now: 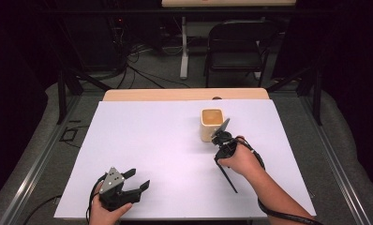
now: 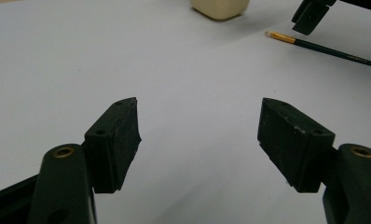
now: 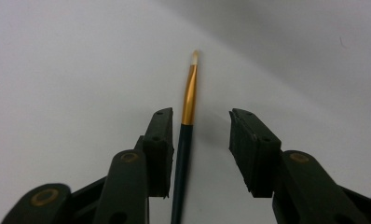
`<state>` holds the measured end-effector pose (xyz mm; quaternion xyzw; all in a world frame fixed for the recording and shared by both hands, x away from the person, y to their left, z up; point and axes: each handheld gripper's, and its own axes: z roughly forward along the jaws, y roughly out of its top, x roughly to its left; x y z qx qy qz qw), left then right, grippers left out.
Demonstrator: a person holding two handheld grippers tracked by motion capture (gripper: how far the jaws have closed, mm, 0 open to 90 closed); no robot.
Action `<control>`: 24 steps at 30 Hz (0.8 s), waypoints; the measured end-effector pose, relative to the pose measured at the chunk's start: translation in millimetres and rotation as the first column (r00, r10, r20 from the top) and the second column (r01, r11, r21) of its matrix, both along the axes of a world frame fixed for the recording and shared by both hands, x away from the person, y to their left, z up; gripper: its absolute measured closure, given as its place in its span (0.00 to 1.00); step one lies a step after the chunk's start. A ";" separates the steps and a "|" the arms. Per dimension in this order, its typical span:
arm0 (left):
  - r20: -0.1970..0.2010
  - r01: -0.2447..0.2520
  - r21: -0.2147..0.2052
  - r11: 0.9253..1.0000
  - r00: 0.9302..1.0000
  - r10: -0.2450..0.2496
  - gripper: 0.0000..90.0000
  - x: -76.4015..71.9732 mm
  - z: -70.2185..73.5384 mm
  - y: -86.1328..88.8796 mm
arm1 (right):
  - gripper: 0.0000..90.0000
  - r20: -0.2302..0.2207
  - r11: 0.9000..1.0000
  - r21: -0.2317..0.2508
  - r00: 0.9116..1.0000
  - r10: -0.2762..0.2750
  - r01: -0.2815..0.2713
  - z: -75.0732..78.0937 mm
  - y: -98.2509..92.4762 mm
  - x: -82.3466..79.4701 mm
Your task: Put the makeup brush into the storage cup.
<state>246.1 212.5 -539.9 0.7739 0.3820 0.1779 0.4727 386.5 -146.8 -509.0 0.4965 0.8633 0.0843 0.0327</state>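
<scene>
- Right gripper (image 3: 200, 140): jaws apart, straddling a thin dark-handled paintbrush with gold ferrule and pale tip (image 3: 189, 100); brush lies flat on the white table sheet (image 1: 152, 140), just beside one pad, not pinched.
- Cream square cup (image 1: 211, 123) stands near the brush.
- Left gripper (image 2: 200, 140): jaws wide, nothing between, well apart from the brush.

The right gripper (image 3: 200, 140) straddles a paintbrush (image 3: 186, 140) lying on the white sheet (image 3: 58, 70); its handle sits just beside one pad, jaws apart
</scene>
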 end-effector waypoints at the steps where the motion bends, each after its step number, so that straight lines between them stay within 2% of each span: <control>1: 0.000 0.000 0.000 1.000 1.000 0.000 0.32 0.0 0.0 0.0 | 0.67 -0.002 1.000 0.001 1.000 0.005 -0.005 0.1 0.0 0.3; 4: 0.000 -0.001 -0.002 1.000 1.000 0.001 0.32 0.0 -0.1 -0.1 | 0.68 0.023 1.000 0.020 1.000 0.002 -0.003 -2.5 1.0 0.1; 11: -0.002 -0.001 -0.001 1.000 1.000 0.001 0.32 0.1 -0.1 0.3 | 0.72 0.002 1.000 0.012 1.000 0.000 0.000 -1.2 4.8 0.3; 12: -0.002 -0.001 -0.002 1.000 1.000 0.001 0.32 0.1 -0.1 0.3 | 0.72 0.005 1.000 0.003 1.000 0.013 -0.013 -0.9 4.7 0.9; 13: -0.002 -0.001 -0.001 1.000 1.000 0.001 0.32 0.1 -0.1 0.3 | 0.72 0.037 0.999 0.040 0.999 -0.006 0.004 -4.3 5.7 -0.2; 14: -0.002 -0.001 -0.002 1.000 1.000 0.001 0.32 0.1 -0.1 0.3 | 0.74 0.008 1.000 0.007 1.000 0.017 -0.017 -1.5 5.6 1.3; 18: -0.002 -0.001 -0.002 1.000 1.000 0.001 0.32 0.1 -0.1 0.3 | 0.74 0.012 1.000 0.002 1.000 0.017 -0.017 -2.2 6.7 1.7; 20: -0.002 0.000 -0.001 1.000 1.000 0.000 0.32 0.2 -0.3 0.1 | 0.74 0.041 0.999 0.029 0.999 0.018 -0.019 -5.8 7.3 2.0; 21: -0.001 0.001 0.000 1.000 1.000 -0.001 0.32 0.3 -0.3 0.1 | 0.74 0.019 1.000 0.006 1.000 0.024 -0.024 -3.9 7.6 2.6; 23: -0.001 0.002 0.001 1.000 1.000 -0.002 0.32 0.3 -0.3 0.1 | 0.74 0.018 1.000 0.008 1.000 0.019 -0.019 -4.2 8.1 2.5; 24: -0.001 0.002 0.002 1.000 1.000 -0.002 0.32 0.4 -0.3 0.1 | 0.74 0.002 1.000 -0.008 1.000 0.017 -0.017 -3.3 9.0 3.0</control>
